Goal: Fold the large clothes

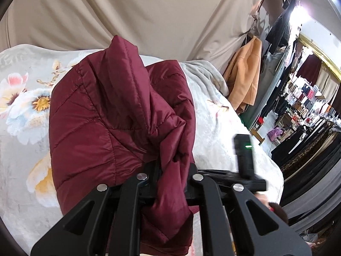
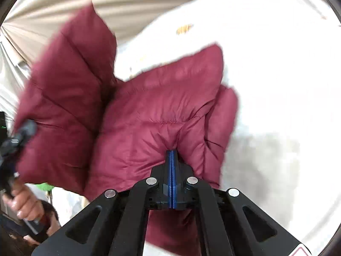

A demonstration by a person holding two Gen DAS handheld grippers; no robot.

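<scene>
A dark red quilted puffer jacket (image 1: 102, 123) is bunched and lifted above a pale floral blanket (image 1: 23, 98). My left gripper (image 1: 170, 170) is shut on a fold of the jacket, which drapes between and over its fingers. In the right wrist view the jacket (image 2: 149, 111) fills the middle, blurred on its left side. My right gripper (image 2: 172, 152) is shut on the jacket, its blue pads pressed together on a pinch of fabric. The right gripper's body (image 1: 245, 155) shows in the left wrist view, just right of the jacket. The left gripper (image 2: 15, 140) shows blurred in the right wrist view, in a hand.
The blanket (image 2: 277, 85) covers the bed. A beige curtain (image 1: 149, 10) hangs behind. An orange garment (image 1: 245, 74) hangs at the bed's far right, with racks of clothes (image 1: 309, 106) beyond. A green object (image 2: 44, 186) peeks below the jacket.
</scene>
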